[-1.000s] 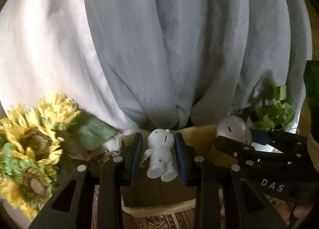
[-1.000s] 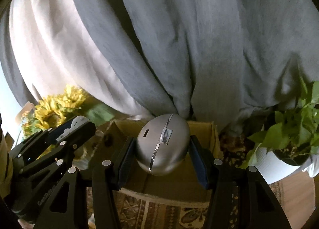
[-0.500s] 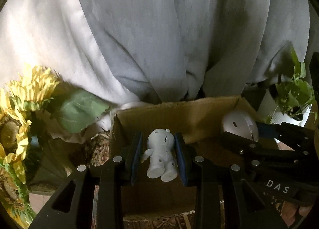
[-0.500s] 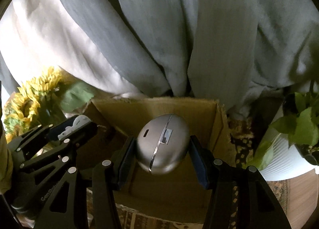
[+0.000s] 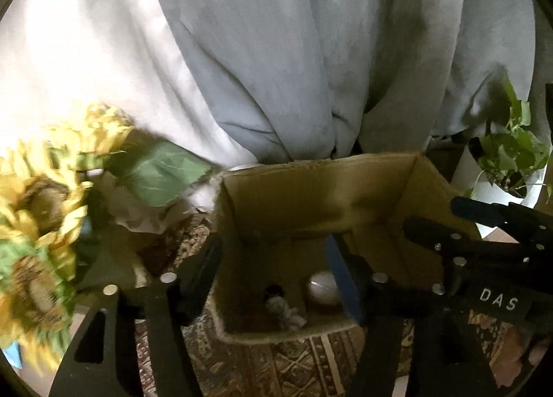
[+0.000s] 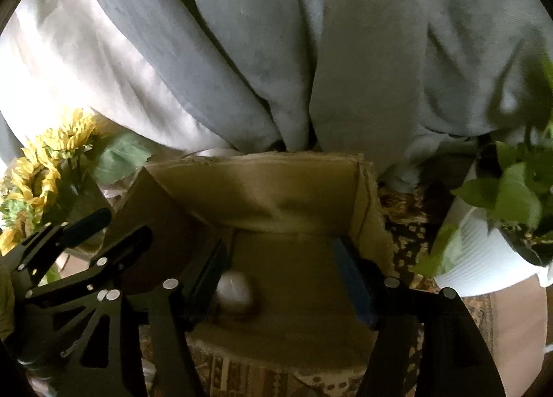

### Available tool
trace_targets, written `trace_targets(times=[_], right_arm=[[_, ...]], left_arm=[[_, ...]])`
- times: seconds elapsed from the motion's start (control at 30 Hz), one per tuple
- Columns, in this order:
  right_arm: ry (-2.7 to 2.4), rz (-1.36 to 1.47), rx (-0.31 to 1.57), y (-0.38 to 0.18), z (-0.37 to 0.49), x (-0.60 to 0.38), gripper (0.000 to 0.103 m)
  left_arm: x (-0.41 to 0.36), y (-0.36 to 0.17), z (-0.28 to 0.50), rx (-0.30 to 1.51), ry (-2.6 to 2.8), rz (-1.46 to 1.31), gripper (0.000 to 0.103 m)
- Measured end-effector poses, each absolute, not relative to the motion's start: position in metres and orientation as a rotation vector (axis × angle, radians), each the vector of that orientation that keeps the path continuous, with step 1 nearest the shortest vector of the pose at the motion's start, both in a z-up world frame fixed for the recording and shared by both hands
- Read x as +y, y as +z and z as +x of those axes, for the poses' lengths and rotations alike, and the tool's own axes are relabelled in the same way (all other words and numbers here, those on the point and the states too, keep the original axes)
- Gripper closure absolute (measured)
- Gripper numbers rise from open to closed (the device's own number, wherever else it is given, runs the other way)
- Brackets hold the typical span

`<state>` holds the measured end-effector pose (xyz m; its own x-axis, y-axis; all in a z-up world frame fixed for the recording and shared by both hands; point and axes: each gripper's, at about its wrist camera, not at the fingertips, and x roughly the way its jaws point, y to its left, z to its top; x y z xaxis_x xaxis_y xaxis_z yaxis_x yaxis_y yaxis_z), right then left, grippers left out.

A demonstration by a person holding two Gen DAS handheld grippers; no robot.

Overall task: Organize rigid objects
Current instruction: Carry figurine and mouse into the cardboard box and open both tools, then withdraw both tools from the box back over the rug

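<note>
Figurine (image 5: 285,312) and egg (image 6: 235,291) in box (image 5: 311,186), both claws angled down, opening, empty.

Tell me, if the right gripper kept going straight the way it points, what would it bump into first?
Probably the bottom of the cardboard box. The right gripper points down into it, its jaws opening with nothing pinched between them. The silver egg lies toward its left finger, so it might get nudged; depth is hard to judge.

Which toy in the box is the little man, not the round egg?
The white figure, lying with its limbs out on the cardboard box floor. The silver egg beside it is smooth and round.
</note>
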<state>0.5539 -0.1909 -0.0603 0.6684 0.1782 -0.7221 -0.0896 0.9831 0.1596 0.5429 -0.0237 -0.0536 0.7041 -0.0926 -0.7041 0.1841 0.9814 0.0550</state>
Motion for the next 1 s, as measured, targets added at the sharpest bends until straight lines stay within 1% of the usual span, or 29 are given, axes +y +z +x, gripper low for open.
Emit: trace_targets(times=[0.03,0.1,0.2,0.33,0.37,0.47,0.57,0.8,1.0], right_arm=[[0.146,0.113,0.816,-0.058,0.55,-0.191,0.031],[0.131,0.108,0.795,-0.052,0.54,-0.192,0.028],[0.12,0.096,0.765,-0.043,0.525,-0.192,0.024],[0.11,0.063,0.726,-0.032,0.505,-0.19,0.019],[0.108,0.058,0.716,-0.03,0.499,-0.19,0.018],[0.104,0.045,0.689,-0.024,0.482,-0.188,0.014],[0.109,0.032,0.666,-0.02,0.465,-0.186,0.012],[0.184,0.041,0.66,-0.019,0.426,-0.182,0.012],[0.237,0.041,0.664,-0.022,0.395,-0.182,0.012]], left_arm=[[-0.022,-0.051,0.538,0.767,-0.146,0.127,0.035],[-0.018,-0.045,0.525,0.743,-0.125,0.133,0.027],[-0.014,-0.038,0.505,0.713,-0.091,0.138,0.019],[-0.011,-0.032,0.484,0.693,-0.057,0.144,0.015],[-0.009,-0.03,0.476,0.687,-0.044,0.144,0.013],[-0.006,-0.026,0.455,0.671,-0.012,0.146,0.011],[-0.003,-0.021,0.433,0.66,0.013,0.143,0.009],[-0.001,-0.014,0.385,0.622,0.068,0.148,0.008],[-0.008,-0.02,0.349,0.626,0.108,0.147,0.007]])
